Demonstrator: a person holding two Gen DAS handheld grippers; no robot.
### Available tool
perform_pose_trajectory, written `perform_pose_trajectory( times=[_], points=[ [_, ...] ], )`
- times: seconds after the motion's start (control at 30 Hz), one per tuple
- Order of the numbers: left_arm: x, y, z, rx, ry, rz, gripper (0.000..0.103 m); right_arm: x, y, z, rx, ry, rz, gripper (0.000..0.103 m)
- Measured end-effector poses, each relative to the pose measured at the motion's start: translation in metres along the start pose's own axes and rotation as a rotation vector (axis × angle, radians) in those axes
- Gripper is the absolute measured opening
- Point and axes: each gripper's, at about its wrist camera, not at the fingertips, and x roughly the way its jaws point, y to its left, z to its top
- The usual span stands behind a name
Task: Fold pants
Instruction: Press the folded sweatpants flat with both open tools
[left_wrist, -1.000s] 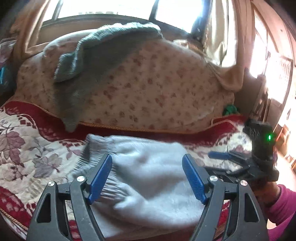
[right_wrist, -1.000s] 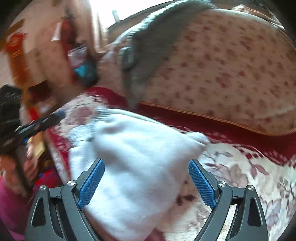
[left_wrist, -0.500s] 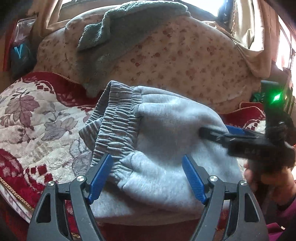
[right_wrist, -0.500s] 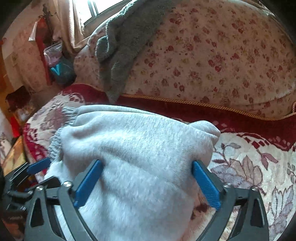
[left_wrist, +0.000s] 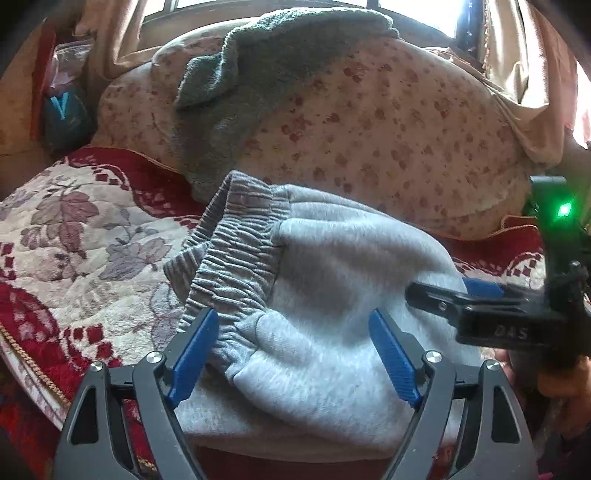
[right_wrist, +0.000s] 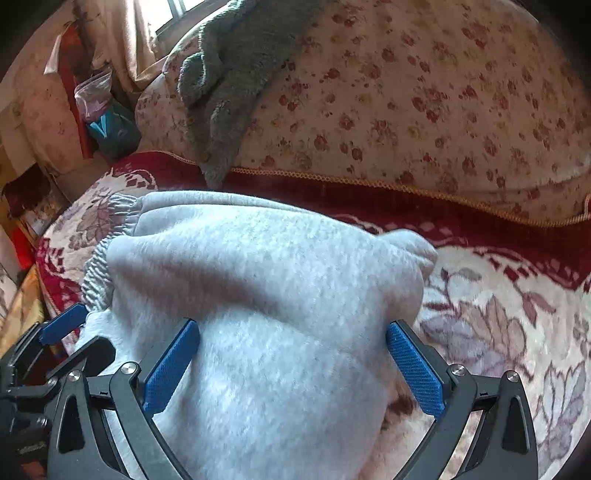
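Both tongs, left (left_wrist: 295, 354) and right (right_wrist: 291, 365), have just spread wide, straddling the folded grey pants (left_wrist: 332, 302) unpinched.

Close, downward wrist views over shared pants (left_wrist: 332, 295)

bed: floral blanket (left_wrist: 74, 236) | bedding roll (right_wrist: 424, 92) | window (left_wrist: 413, 7): bright daylight

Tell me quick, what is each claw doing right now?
Left gripper: open, jaws just widening over the grey pants.
Right gripper: open wide over them.
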Motion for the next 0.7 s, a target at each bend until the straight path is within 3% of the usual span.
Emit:
perform_pose_trajectory(
  times=[0.27, 0.5, 0.7],
  points=[
    [-0.021, -0.011, 0.01, 0.021, -0.054, 0.085, 0.089, -0.027, -0.012, -0.004, 0.045, -0.024, 0.025, 0.103],
    [-0.03, -0.017, 0.015, 0.015, -0.076, 0.122, 0.096, -0.051, -0.01, -0.004, 0.043, -0.06, 0.057, 0.103],
    [-0.035, -0.021, 0.018, -0.004, -0.087, 0.135, 0.096, -0.066, -0.003, -0.004, 0.009, -0.086, 0.06, 0.103]
  ],
)
